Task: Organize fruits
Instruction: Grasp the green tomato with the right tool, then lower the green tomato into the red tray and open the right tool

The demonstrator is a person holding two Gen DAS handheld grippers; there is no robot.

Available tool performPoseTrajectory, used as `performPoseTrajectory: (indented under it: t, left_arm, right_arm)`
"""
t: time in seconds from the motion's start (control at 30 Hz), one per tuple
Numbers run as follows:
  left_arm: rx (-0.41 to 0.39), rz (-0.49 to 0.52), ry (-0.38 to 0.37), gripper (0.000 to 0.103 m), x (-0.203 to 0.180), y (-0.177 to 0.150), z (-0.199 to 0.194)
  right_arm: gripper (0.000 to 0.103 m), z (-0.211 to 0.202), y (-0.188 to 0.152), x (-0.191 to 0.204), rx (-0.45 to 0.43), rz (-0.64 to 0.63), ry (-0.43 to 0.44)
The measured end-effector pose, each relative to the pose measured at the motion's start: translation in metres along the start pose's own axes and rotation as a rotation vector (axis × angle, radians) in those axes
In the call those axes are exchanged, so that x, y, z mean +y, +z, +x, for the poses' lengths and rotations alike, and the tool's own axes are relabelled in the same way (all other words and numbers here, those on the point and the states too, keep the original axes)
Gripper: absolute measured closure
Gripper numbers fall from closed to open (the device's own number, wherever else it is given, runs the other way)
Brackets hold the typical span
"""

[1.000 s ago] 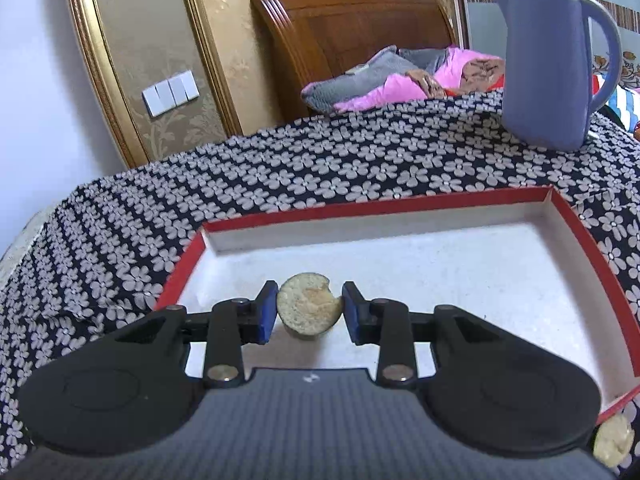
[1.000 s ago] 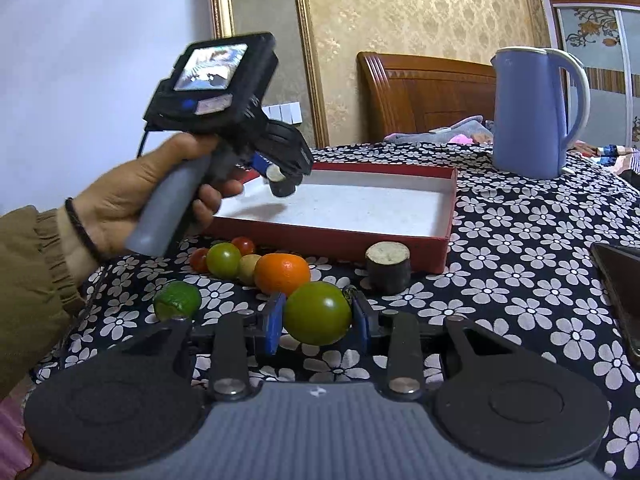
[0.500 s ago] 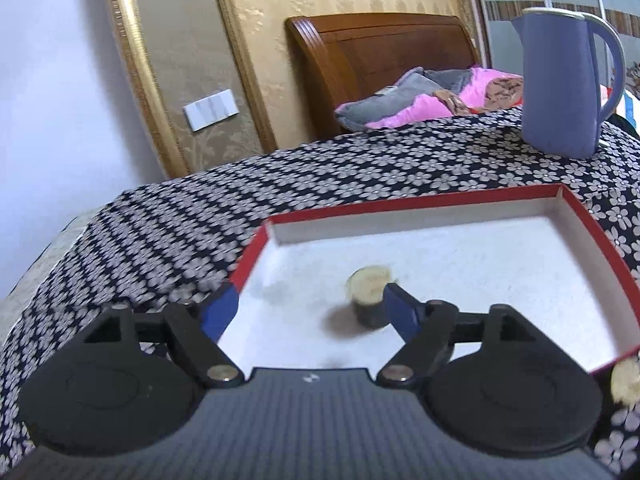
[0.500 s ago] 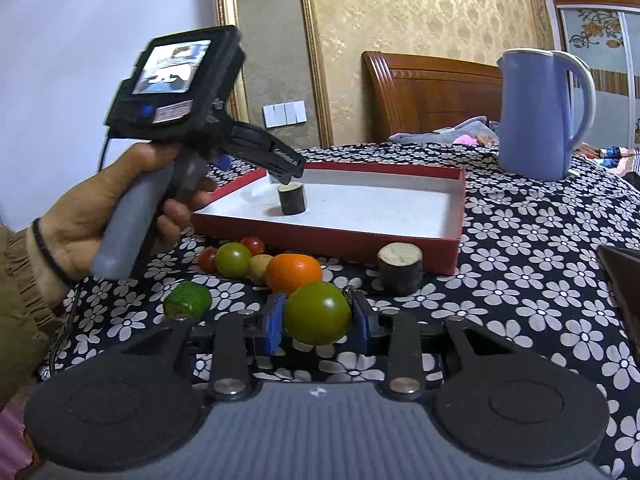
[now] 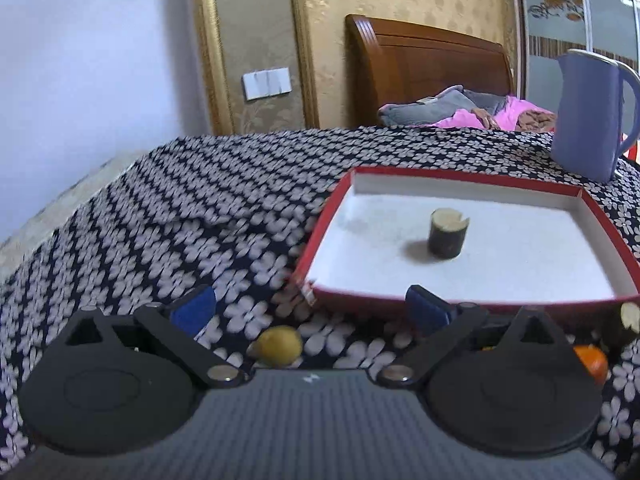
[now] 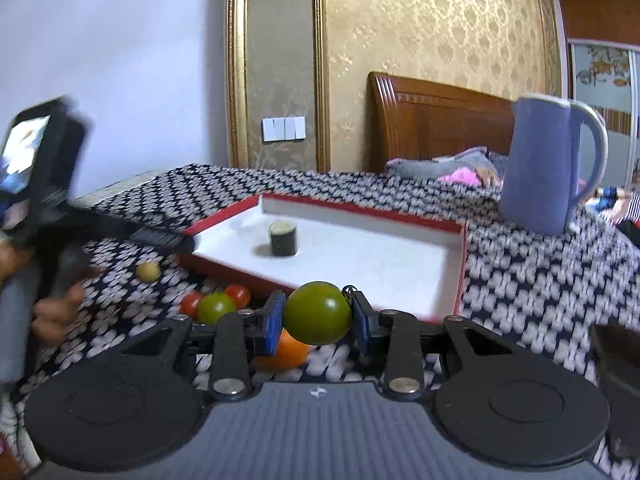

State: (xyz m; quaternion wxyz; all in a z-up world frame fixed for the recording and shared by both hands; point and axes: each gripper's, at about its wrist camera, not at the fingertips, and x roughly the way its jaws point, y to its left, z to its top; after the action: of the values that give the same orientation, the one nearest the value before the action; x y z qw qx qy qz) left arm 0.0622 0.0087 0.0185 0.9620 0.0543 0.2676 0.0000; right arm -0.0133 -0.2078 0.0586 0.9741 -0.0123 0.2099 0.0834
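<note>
A red tray [image 5: 600,216] with a white floor holds one dark cut fruit stub [image 5: 447,233], upright; tray [image 6: 462,256] and stub [image 6: 283,238] also show in the right wrist view. My left gripper [image 5: 308,308] is open and empty, outside the tray's near left corner, above a small yellow fruit [image 5: 279,346]. My right gripper [image 6: 316,318] is shut on a green tomato [image 6: 318,312], held above the table just before the tray's near edge. Below it lie an orange [image 6: 288,354], a smaller green tomato [image 6: 216,307] and two red cherry tomatoes [image 6: 237,294].
A blue kettle [image 6: 548,164] stands on the flowered tablecloth [image 5: 180,216] behind the tray's right side. Another cut stub [image 5: 630,316] and the orange [image 5: 591,362] lie at the tray's near right. A dark flat object [image 6: 618,360] lies at the right edge.
My left gripper opened, left the stub standing in the tray, and drew back left out of the tray. My right gripper lifted the green tomato and moved it toward the tray.
</note>
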Motion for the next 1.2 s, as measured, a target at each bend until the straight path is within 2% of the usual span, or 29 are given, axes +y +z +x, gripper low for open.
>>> performPoseTrajectory:
  t: [0.33, 0.5, 0.67, 0.7, 0.77, 0.8, 0.83, 0.93, 1.03, 1.13, 1.2]
  left_arm:
    - [-0.005, -0.008, 0.033, 0.0, 0.03, -0.039, -0.012]
    - [-0.004, -0.028, 0.007, 0.0, 0.038, -0.045, -0.016]
    - [0.021, -0.051, -0.021, 0.0, 0.04, -0.047, -0.011]
    - [0.021, -0.054, -0.02, 0.0, 0.04, -0.047, -0.011]
    - [0.02, -0.057, -0.018, 0.0, 0.041, -0.047, -0.011]
    - [0.018, -0.059, -0.021, 0.0, 0.041, -0.047, -0.011]
    - [0.018, -0.062, -0.023, 0.0, 0.041, -0.048, -0.012]
    - [0.034, -0.074, -0.027, 0.0, 0.044, -0.046, -0.01]
    - [0.055, -0.103, -0.041, 0.0, 0.05, -0.042, -0.008]
    - [0.075, -0.119, -0.059, 0.003, 0.054, -0.035, -0.006]
    - [0.083, -0.108, -0.056, 0.008, 0.053, -0.029, -0.003]
  right_arm:
    - [0.068, 0.077, 0.039, -0.044, 0.093, 0.042, -0.049]
    - [0.068, 0.119, 0.055, -0.063, 0.138, 0.086, -0.119]
    - [0.068, 0.15, 0.056, -0.081, 0.2, 0.147, -0.162]
    - [0.066, 0.154, 0.055, -0.083, 0.213, 0.148, -0.173]
    - [0.051, 0.159, 0.052, -0.084, 0.225, 0.145, -0.207]
    - [0.04, 0.158, 0.051, -0.083, 0.22, 0.14, -0.215]
    - [0.038, 0.154, 0.05, -0.081, 0.208, 0.134, -0.215]
    - [0.038, 0.13, 0.051, -0.075, 0.15, 0.129, -0.193]
    - [0.038, 0.089, 0.048, -0.065, 0.066, 0.121, -0.155]
    - [0.038, 0.05, 0.04, -0.057, -0.001, 0.116, -0.118]
    - [0.036, 0.029, 0.031, -0.052, -0.032, 0.12, -0.097]
